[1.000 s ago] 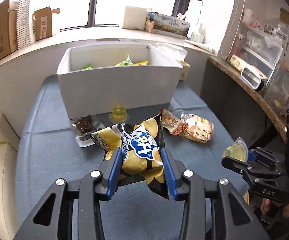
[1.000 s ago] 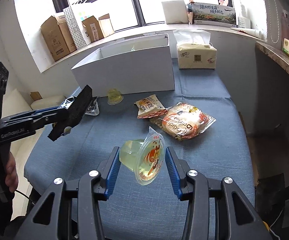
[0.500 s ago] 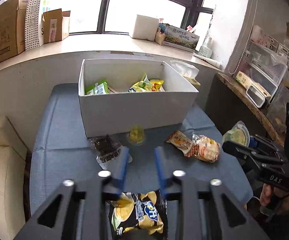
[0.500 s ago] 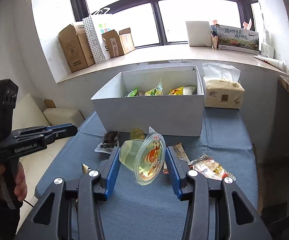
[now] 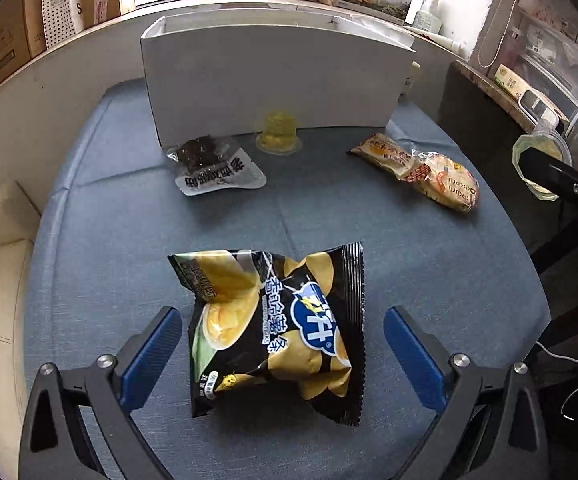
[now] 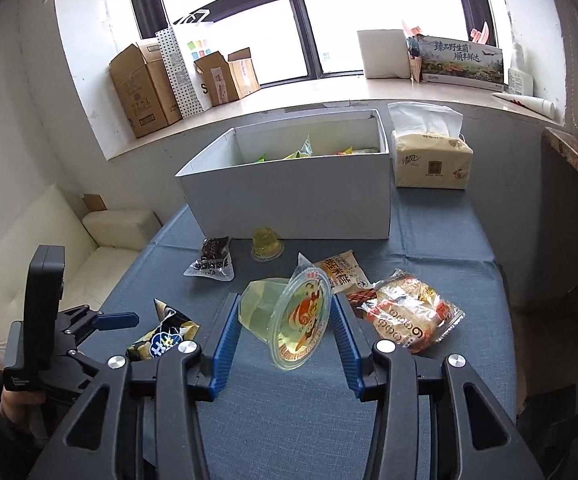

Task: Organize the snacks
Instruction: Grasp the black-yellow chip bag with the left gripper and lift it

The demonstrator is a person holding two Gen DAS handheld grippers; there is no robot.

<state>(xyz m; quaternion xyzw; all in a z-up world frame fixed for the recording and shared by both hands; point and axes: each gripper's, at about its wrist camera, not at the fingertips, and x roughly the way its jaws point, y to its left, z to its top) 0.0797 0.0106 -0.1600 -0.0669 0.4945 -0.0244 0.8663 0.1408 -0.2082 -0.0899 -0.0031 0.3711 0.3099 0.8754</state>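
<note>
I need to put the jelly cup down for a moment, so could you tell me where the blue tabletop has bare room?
Free: the strip between the chip bag and the row of snacks in front of the white box; also the left side, beside the dark snack pouch. Crowded: along the box front, around the small jelly and wrapped cakes.

chip bag point(image 5: 277, 332) on table point(image 5: 429, 264), before box point(image 5: 277, 80); jelly cup point(image 5: 277, 133) against box front
</note>
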